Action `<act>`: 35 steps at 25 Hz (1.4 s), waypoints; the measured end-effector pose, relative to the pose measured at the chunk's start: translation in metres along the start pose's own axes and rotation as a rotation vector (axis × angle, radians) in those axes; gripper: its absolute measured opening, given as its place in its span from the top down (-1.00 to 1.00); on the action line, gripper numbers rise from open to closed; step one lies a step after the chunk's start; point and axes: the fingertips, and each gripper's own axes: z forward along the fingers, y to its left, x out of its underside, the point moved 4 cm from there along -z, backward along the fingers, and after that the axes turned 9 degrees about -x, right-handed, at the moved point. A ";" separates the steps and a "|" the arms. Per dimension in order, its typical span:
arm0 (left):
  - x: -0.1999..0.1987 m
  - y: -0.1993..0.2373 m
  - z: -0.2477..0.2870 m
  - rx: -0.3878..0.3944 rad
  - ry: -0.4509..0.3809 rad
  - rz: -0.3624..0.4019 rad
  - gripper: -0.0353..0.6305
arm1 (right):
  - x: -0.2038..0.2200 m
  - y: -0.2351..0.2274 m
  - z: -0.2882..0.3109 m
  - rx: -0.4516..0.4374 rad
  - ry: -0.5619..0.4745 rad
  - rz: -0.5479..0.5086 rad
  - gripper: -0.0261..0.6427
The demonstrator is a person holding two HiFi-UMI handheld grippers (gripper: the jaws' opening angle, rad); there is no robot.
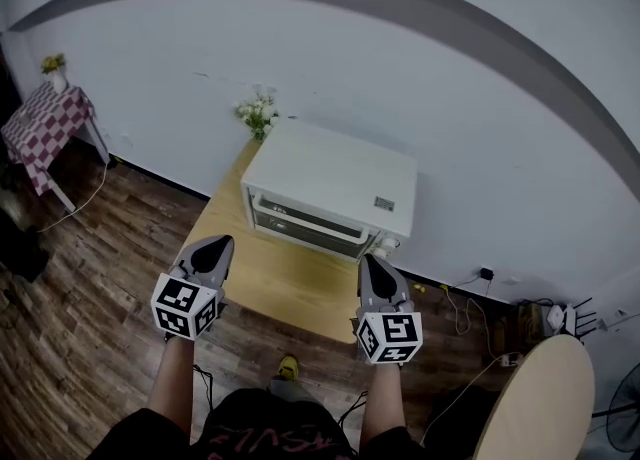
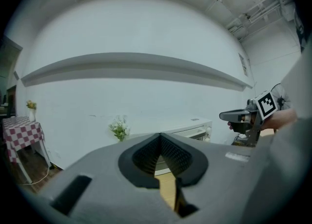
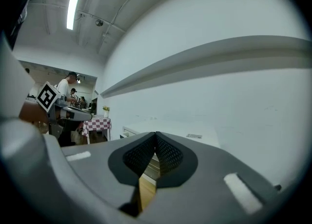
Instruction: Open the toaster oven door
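A white toaster oven [image 1: 330,188] stands at the far end of a small wooden table [image 1: 260,273], its glass door shut and facing me. My left gripper [image 1: 212,251] hovers over the table's near left part, jaws shut and empty. The right gripper [image 1: 376,273] hangs near the table's right front, also shut with nothing held, just short of the oven's right front corner. In the left gripper view the oven [image 2: 192,129] shows beyond the closed tips [image 2: 160,138], and the right gripper [image 2: 243,117] appears at the right. The right gripper view shows the oven [image 3: 170,133] past its closed tips [image 3: 156,138].
A vase of white flowers [image 1: 258,116] stands at the table's far left corner beside the oven. A white wall lies behind. A checkered side table [image 1: 45,128] stands at far left, a round wooden tabletop [image 1: 545,398] at lower right, with cables [image 1: 470,298] on the wood floor.
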 end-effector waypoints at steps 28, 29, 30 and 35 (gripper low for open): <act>0.006 -0.014 0.110 0.164 0.188 0.455 0.77 | 0.027 -0.038 0.070 -0.257 0.302 -0.384 0.81; 0.008 -0.014 0.113 0.177 0.200 0.483 0.73 | 0.026 -0.037 0.071 -0.271 0.313 -0.401 0.80; 0.010 -0.015 0.115 0.193 0.213 0.512 0.66 | 0.026 -0.037 0.072 -0.288 0.323 -0.413 0.78; 0.016 -0.020 0.126 0.263 0.257 0.660 0.51 | 0.030 -0.031 0.077 -0.352 0.404 -0.497 0.56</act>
